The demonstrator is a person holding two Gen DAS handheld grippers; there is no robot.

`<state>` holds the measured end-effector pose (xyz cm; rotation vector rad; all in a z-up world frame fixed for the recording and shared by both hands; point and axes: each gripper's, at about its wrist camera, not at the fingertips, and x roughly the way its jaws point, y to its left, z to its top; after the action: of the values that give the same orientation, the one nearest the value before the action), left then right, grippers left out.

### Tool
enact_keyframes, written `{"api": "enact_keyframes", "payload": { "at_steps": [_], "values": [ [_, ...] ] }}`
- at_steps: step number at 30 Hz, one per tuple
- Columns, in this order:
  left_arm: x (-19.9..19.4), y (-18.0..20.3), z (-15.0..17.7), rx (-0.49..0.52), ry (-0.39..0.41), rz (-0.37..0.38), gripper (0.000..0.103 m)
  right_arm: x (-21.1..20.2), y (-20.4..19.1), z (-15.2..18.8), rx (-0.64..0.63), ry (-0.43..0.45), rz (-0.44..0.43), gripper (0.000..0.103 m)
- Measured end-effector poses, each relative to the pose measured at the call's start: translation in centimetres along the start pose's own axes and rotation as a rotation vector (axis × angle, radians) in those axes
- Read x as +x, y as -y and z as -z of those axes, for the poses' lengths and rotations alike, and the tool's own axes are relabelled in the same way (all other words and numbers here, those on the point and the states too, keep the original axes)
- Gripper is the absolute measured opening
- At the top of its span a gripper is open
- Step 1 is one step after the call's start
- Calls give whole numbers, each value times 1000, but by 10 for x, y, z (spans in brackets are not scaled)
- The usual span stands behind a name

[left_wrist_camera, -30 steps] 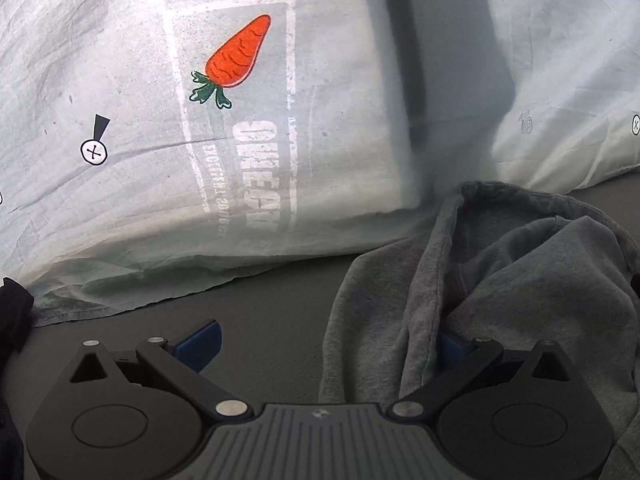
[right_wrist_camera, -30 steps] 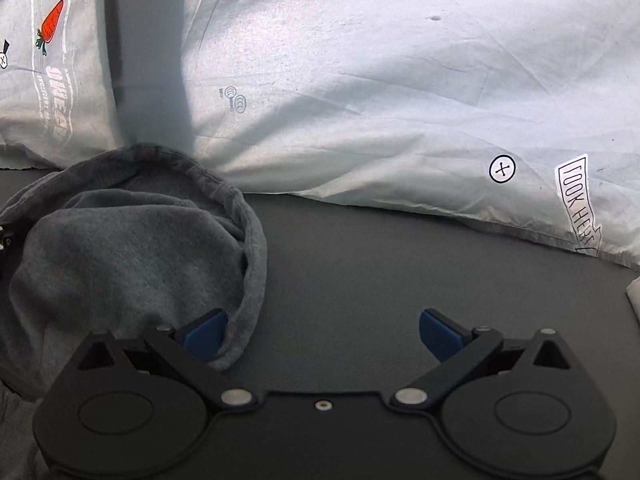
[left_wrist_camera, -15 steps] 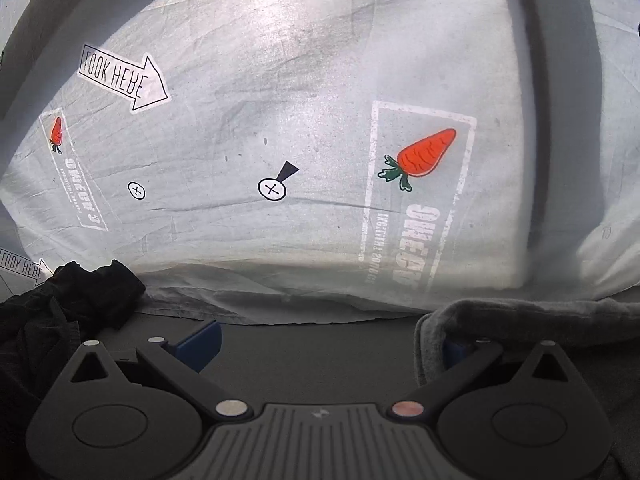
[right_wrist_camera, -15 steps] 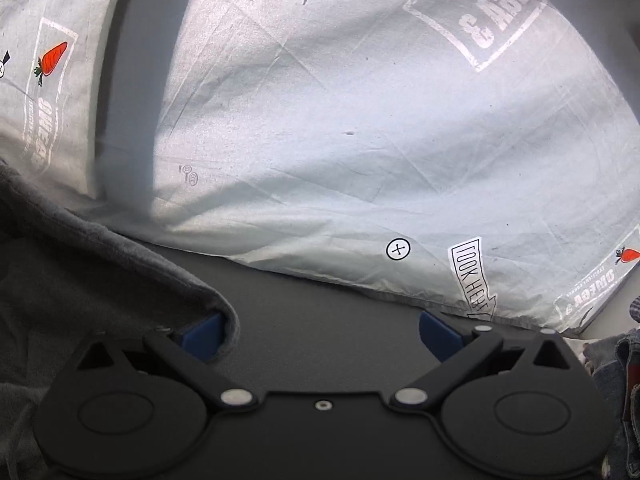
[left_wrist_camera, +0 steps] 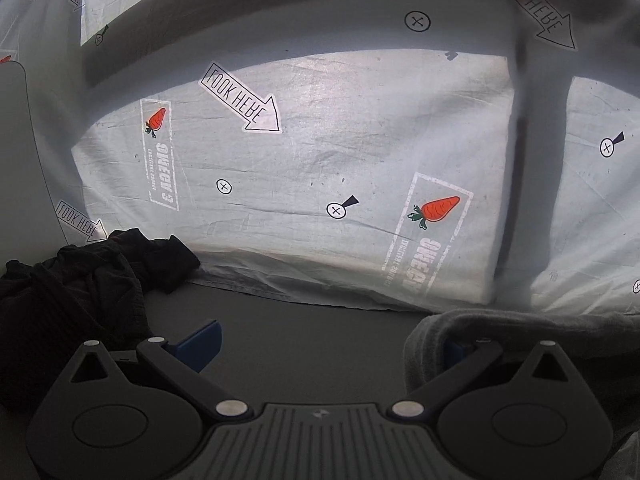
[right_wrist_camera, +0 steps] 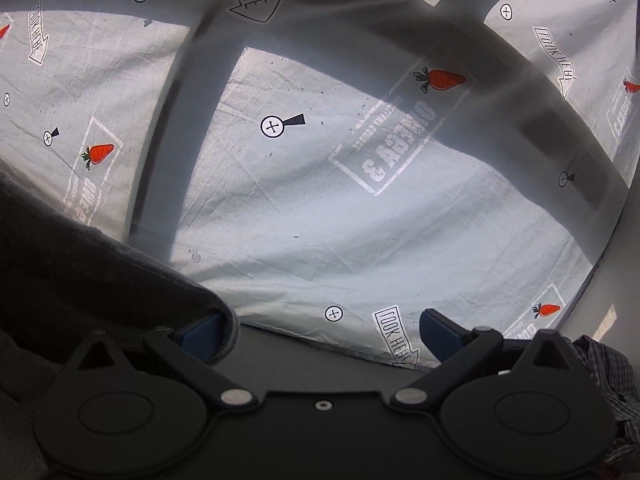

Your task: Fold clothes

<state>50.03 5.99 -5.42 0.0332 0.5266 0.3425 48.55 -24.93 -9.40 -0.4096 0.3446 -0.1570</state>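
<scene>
both tongs stand wide. the left gripper (left_wrist_camera: 326, 344) has its left blue finger (left_wrist_camera: 200, 344) bare over the dark tabletop (left_wrist_camera: 312, 332), while its right finger is draped by the hem of the grey sweatshirt (left_wrist_camera: 520, 332). the right gripper (right_wrist_camera: 320, 334) mirrors this: the sweatshirt's edge (right_wrist_camera: 100, 272) hangs over its left finger and its right finger (right_wrist_camera: 438, 334) is bare. so the garment spans the 2 grippers, hooked over 1 finger of each, not pinched. beyond the sweatshirt hangs a carrot-printed white sheet (left_wrist_camera: 340, 152). left of the sweatshirt lies a crumpled black garment (left_wrist_camera: 80, 280); right of it, a checked cloth (right_wrist_camera: 612, 376).

the risk, as i judge it: nothing clamps the fabric, so a tilt or pull apart could let the hem slide off a finger and slump, spoiling any fold line. whether it is folded cannot be told.
</scene>
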Motion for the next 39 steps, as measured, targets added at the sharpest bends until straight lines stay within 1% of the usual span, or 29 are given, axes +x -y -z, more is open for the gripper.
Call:
{"api": "enact_keyframes", "payload": {
  "at_steps": [4,7,11,14,17,23,27,30,32,33,35,36,38,39],
  "values": [
    [-27,-8,17,26,6,1,103,-30,2,13,-22,18,5,103],
    [-39,-11,34,48,-9,5,103,-47,0,27,-37,7,2,103],
    [-42,-15,60,65,-65,-3,103,-61,-7,52,-52,-35,-21,103],
    [-40,-19,77,75,-118,5,103,-65,-15,66,-77,-71,-37,103],
    [-35,-21,85,79,-177,31,103,-68,-22,76,-88,-106,-51,103],
    [-26,-27,100,91,-298,85,103,-78,-37,86,-144,-130,-97,103],
    [-19,-26,106,176,-373,158,103,-80,-44,93,-176,-164,-136,103],
    [-19,-27,110,261,-413,229,103,-84,-48,98,-192,-179,-173,103],
    [-15,-29,112,299,-452,261,103,-85,-49,99,-190,-183,-188,103],
    [-13,-31,112,298,-464,266,103,-85,-49,99,-189,-184,-194,103],
    [-11,-39,109,256,-466,282,103,-86,-50,100,-186,-188,-206,103],
    [-10,-44,107,219,-458,283,103,-87,-50,100,-185,-189,-212,103],
    [-9,-52,102,129,-438,256,103,-87,-51,100,-182,-192,-223,103],
    [-9,-53,101,95,-431,254,103,-88,-51,101,-181,-194,-229,103]
  ]
}}
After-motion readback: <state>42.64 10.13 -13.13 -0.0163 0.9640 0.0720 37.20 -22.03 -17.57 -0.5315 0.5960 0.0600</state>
